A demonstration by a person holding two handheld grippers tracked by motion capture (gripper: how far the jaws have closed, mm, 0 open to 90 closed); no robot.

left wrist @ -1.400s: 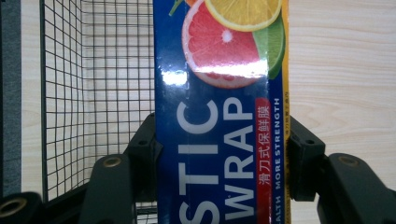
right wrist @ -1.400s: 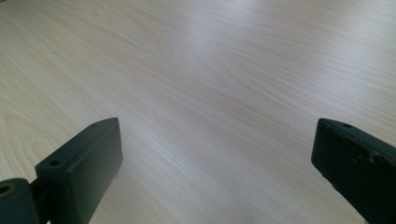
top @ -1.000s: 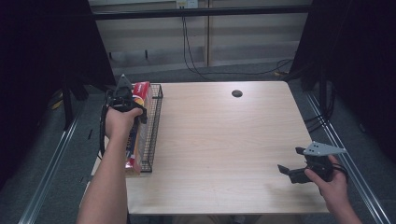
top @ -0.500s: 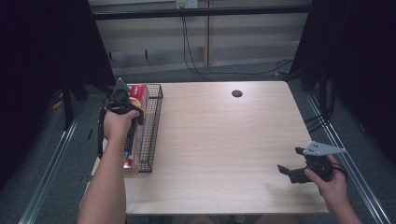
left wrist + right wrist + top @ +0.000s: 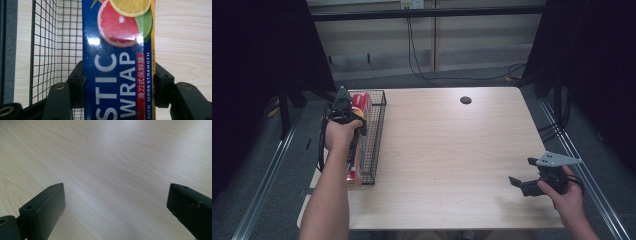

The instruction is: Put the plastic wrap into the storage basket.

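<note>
A long blue plastic-wrap box with a citrus picture is clamped across its width by my left gripper. In the high view the left gripper holds this box lengthwise at the black wire basket on the table's left edge. Whether the box rests on the basket's bottom I cannot tell. The basket's mesh runs beside the box. My right gripper hovers low over the table's front right corner, jaws wide apart with nothing between them.
The light wooden table spreads between the basket and the right hand. A small dark round hole sits near its far edge. Cables hang behind the table, and metal rails run along both sides.
My left gripper has sunk a little with the box still in it. The right gripper has stayed where it was.
</note>
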